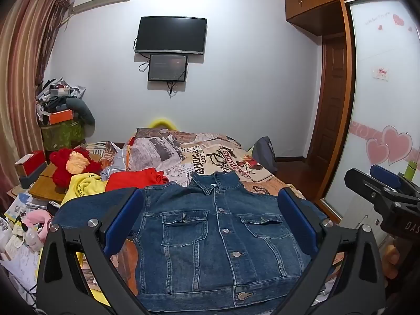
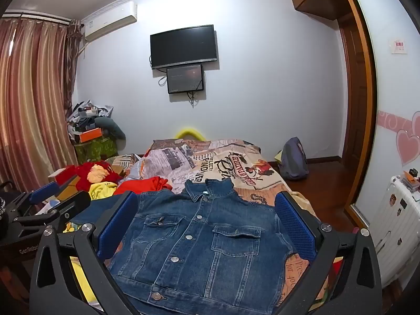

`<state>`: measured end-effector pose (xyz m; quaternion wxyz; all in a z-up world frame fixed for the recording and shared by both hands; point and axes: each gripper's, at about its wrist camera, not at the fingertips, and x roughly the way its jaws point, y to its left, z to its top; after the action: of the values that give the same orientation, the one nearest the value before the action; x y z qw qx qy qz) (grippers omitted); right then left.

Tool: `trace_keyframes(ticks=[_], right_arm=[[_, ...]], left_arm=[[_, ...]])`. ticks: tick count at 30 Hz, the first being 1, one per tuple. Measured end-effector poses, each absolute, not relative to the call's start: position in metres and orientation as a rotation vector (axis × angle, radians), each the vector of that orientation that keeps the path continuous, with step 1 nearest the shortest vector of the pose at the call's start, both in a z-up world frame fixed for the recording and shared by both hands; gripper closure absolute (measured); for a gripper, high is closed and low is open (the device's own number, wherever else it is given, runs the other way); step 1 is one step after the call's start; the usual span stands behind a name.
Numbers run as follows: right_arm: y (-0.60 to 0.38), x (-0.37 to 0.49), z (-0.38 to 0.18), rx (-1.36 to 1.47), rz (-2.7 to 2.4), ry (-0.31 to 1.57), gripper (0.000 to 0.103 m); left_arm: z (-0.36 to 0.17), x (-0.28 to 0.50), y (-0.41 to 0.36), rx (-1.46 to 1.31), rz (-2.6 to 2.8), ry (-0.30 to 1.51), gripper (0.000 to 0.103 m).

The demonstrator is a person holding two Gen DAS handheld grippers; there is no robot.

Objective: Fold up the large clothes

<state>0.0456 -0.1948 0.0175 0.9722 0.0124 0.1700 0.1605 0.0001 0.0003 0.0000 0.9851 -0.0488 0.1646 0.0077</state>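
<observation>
A blue denim jacket (image 1: pixel 218 233) lies flat on the bed, buttoned, front up, collar pointing to the far wall; it shows too in the right wrist view (image 2: pixel 199 239). My left gripper (image 1: pixel 210 210) hovers above its chest, open wide, nothing between the blue pads. My right gripper (image 2: pixel 207 210) stands open the same way over the jacket. In the left wrist view the right gripper (image 1: pixel 378 183) shows at the right edge. The left gripper (image 2: pixel 47 197) shows at the left edge of the right wrist view.
A patterned bedspread (image 1: pixel 210 157) covers the bed. Red (image 1: pixel 136 178) and yellow (image 1: pixel 84 186) clothes and a red plush toy (image 1: pixel 71 168) lie at the left. A cluttered side table (image 1: pixel 23 223) stands left; a wardrobe (image 1: pixel 380 105) and a white suitcase (image 2: pixel 393 223) stand right.
</observation>
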Motion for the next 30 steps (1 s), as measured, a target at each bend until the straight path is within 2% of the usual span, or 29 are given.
trace_keyframes(ticks=[30], right_arm=[[-0.191,0.058,0.012,0.019,0.326,0.375,0.000]], left_arm=[[-0.012,0.010,0.009,-0.104,0.023,0.354,0.000]])
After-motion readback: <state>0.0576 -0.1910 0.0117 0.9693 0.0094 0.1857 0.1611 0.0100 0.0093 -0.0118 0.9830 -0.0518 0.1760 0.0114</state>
